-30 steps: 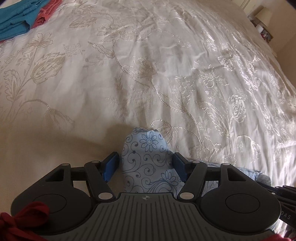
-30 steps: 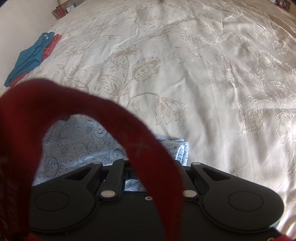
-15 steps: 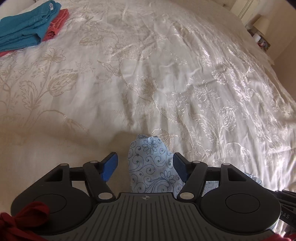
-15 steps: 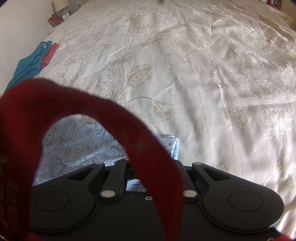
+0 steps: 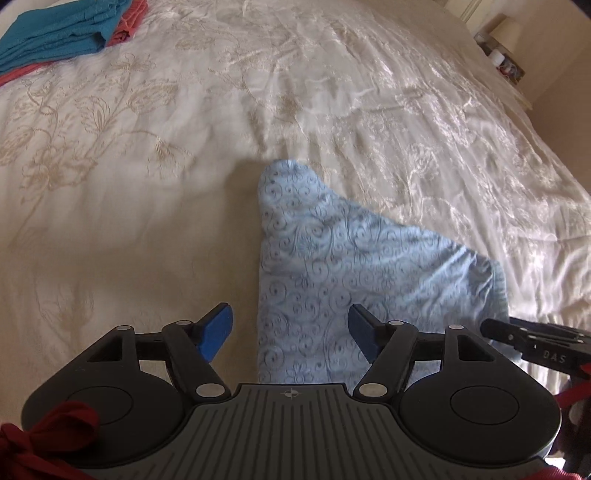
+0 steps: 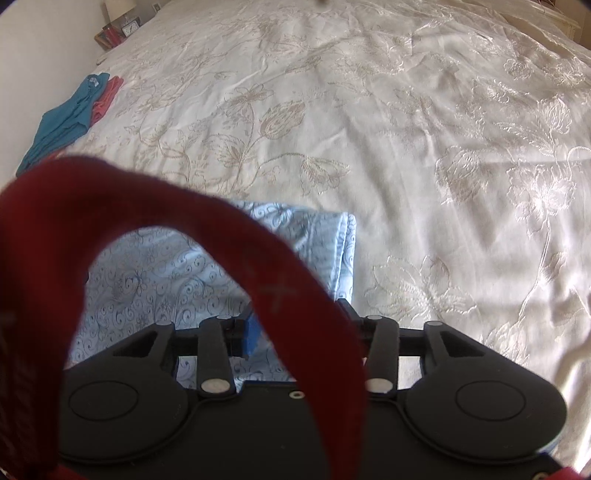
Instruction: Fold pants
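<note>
Two grippers hang over the blue patterned pants (image 5: 354, 266), which lie folded into a compact bundle on the bed (image 5: 147, 184) near its front edge. The left gripper (image 5: 290, 328) has its jaws spread wide and opening further, cloth below them but unpinched. The right gripper (image 6: 295, 325), half hidden by a red strap (image 6: 207, 229), is opening its jaws over the bundle's right edge, likely releasing a finished fold. Teal and coral clothes (image 5: 62, 33) sit stacked at the far left corner.
</note>
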`<state>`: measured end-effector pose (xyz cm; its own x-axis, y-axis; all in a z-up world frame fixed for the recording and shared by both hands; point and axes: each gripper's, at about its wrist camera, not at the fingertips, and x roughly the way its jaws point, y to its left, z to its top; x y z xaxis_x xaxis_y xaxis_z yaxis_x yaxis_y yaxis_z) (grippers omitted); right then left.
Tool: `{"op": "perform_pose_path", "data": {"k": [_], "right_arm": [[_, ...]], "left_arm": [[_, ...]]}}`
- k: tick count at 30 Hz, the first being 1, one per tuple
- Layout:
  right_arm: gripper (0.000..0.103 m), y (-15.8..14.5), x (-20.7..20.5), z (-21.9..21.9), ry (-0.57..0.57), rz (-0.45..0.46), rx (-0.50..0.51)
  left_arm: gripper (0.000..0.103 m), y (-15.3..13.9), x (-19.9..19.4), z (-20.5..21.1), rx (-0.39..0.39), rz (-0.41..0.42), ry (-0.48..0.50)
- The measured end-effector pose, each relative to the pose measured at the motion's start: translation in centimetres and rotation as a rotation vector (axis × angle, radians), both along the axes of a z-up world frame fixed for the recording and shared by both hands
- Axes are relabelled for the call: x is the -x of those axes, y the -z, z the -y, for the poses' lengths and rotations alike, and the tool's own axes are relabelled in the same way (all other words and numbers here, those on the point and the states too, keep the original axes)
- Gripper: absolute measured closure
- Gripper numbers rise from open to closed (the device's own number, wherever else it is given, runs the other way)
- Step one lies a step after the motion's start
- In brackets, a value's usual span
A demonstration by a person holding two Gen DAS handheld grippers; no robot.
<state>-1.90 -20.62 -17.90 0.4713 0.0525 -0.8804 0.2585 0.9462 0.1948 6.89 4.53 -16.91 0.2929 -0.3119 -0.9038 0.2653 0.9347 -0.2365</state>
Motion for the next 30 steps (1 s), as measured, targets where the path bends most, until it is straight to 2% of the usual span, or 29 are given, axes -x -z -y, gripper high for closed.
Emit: {"op": "perform_pose_path", "data": {"k": [5, 10, 15, 23, 26, 30], "right_arm": [[0.050, 1.6, 0.9, 0.7, 0.030, -0.052, 0.011], [0.046, 1.2, 1.9, 1.2, 0.023, -0.048, 0.017], [0.045, 0.5, 3.1, 1.8, 0.099, -0.035, -0.019], [0.045, 0.0, 4.1, 2.0, 0.109, -0.037, 0.001], [0.044, -1.1, 3.9, 1.7, 0.092, 0.000, 0.018], [0.043, -1.8, 3.3, 1.7, 0.074, 0.073, -0.039]], "left_arm": [[0.035, 2.6, 1.3, -0.4, -0.072, -0.054, 0.037], [0.032, 2.7, 1.8, -2.0, -0.074, -0.064, 0.034], [0.032, 2.0, 1.9, -2.6, -0.073, -0.051, 0.024], [0.032, 0.2, 2.2, -2.7, -0.023, -0.015, 0.008], [0.032, -0.7, 2.1, -2.4, 0.012, 0.007, 0.013], [0.032, -0.9, 1.2, -1.4, 0.046, 0.020, 0.037]]}}
